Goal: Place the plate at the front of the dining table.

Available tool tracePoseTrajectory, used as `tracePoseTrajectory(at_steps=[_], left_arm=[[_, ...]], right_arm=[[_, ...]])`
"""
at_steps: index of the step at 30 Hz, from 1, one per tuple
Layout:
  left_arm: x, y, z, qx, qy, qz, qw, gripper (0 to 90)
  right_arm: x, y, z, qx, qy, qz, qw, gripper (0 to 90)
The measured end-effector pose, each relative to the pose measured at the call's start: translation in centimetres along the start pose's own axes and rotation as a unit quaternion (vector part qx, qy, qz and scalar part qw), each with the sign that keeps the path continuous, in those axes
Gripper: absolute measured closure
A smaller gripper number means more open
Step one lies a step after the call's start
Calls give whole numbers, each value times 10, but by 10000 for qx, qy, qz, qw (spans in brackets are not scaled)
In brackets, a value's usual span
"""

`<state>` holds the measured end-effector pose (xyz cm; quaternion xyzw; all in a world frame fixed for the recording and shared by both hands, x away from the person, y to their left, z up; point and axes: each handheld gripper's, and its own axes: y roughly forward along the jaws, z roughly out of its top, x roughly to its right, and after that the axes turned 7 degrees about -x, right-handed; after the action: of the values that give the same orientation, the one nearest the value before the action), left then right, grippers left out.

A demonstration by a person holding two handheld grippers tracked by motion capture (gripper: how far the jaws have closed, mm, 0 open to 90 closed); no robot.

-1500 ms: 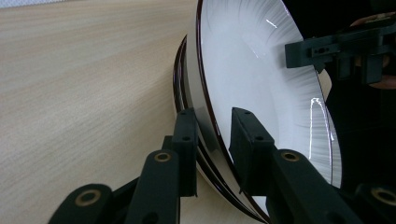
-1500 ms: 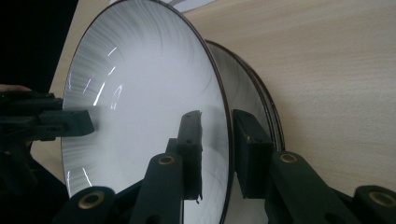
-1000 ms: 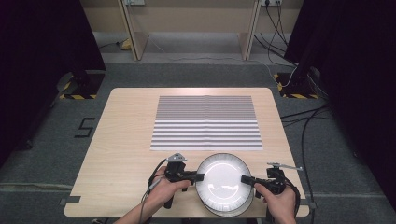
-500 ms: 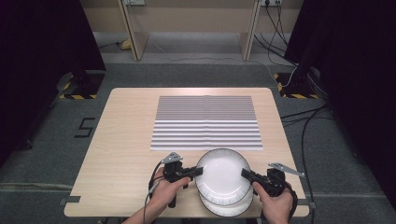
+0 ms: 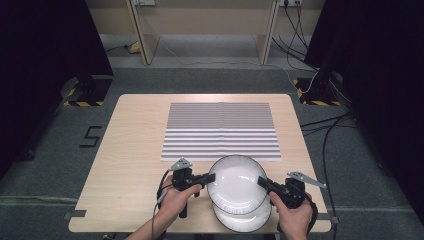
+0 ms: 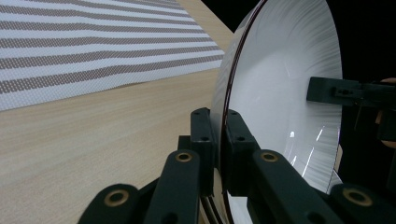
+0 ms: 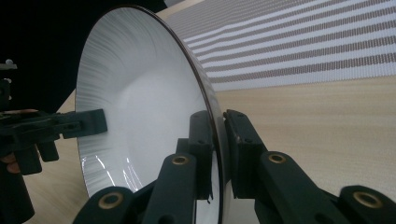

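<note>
Even overhead light, dark surroundings, glare on the plate (image 6: 280,93).

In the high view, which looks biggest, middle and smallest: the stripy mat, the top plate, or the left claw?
1. Stripy mat, biggest.
2. Top plate, lifted nearer the camera, so it may look a bit large.
3. Left claw, smallest.

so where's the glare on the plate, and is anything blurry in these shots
High view: the upper plate reads bright white with a soft sheen, and the room around the table is dark. Left gripper view: small bright streaks low on the plate; the near jaws are soft. Right gripper view: similar streaks near the plate's lower edge, and the striped mat behind is slightly soft.
</note>
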<state>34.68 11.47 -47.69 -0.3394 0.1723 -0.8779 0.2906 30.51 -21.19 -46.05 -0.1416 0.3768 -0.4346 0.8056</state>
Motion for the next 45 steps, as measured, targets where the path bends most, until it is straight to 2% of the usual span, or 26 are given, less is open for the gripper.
tracePoseTrajectory(at_steps=[17,33,45], left_arm=[[1,-2,18,213,138,19,9997,844],[-3,-2,32,273,263,118,9992,844],[-6,-1,41,323,249,179,9990,844]], right_arm=[[-5,-3,18,264,-218,-101,9994,818],[-6,3,29,387,-272,-180,9987,815],[-6,9,39,402,-286,-219,9985,814]])
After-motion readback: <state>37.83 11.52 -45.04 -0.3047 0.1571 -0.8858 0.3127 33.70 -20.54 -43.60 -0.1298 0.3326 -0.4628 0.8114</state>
